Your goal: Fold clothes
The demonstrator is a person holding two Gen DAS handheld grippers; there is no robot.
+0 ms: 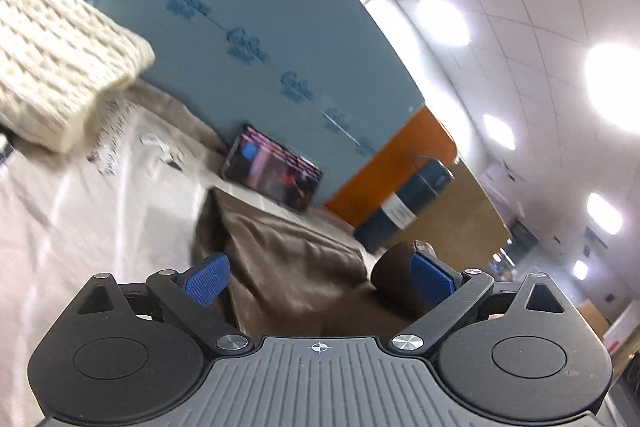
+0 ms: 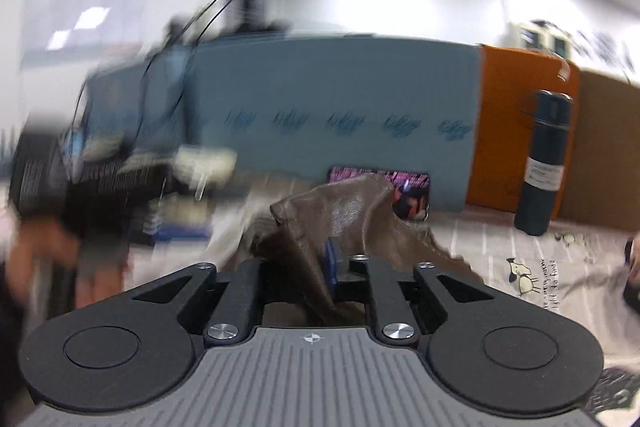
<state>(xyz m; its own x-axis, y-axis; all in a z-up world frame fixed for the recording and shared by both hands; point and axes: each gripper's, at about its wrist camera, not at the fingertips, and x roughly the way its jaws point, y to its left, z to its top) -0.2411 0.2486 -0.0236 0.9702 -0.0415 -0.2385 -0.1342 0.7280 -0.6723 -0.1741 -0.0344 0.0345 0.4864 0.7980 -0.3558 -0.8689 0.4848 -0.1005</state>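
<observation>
A shiny brown garment (image 1: 288, 259) lies on the pale printed cloth covering the table (image 1: 80, 227). My left gripper (image 1: 320, 279) is open, its blue pads (image 1: 206, 281) spread on either side of the brown fabric, just above it. In the right wrist view my right gripper (image 2: 320, 267) is shut on a bunched fold of the brown garment (image 2: 344, 215) and holds it lifted off the table. The fabric hides most of the right blue pads (image 2: 330, 263).
A cream knitted piece (image 1: 52, 59) hangs at the upper left. A phone (image 1: 272, 167) leans on the blue and orange divider (image 1: 248, 7). A dark bottle (image 2: 544, 155) stands at the right. A printed cloth (image 2: 532, 275) covers the table. The left of the right wrist view is blurred.
</observation>
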